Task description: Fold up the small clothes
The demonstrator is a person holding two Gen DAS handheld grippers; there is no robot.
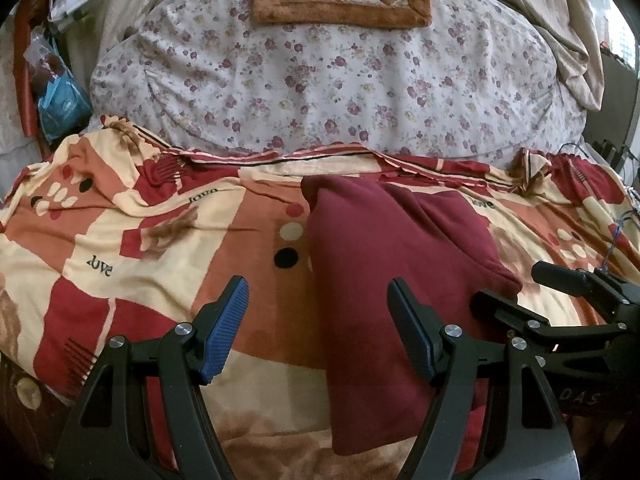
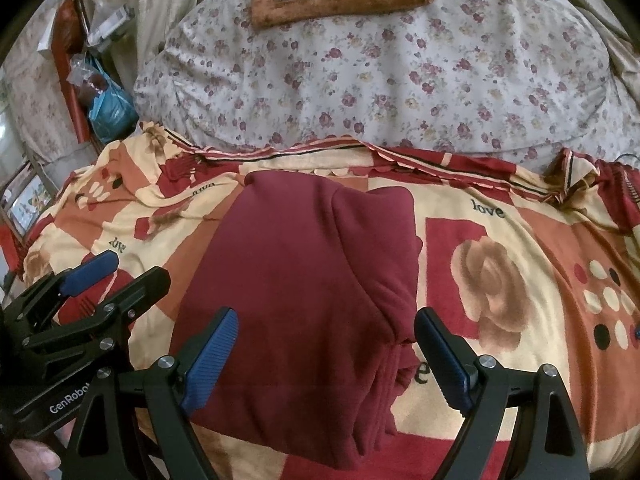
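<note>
Here both the left gripper (image 1: 318, 322) and right gripper (image 2: 326, 354) gape wide above the soft, folded maroon garment (image 2: 296, 296)

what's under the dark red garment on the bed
The dark red garment lies folded on a patterned blanket printed with roses and "love". The blanket's pattern beneath it is covered.

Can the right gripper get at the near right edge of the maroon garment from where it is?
Probably yes. The right gripper is open over the maroon garment, nothing lies between them, and the left gripper sits off to the side.
</note>
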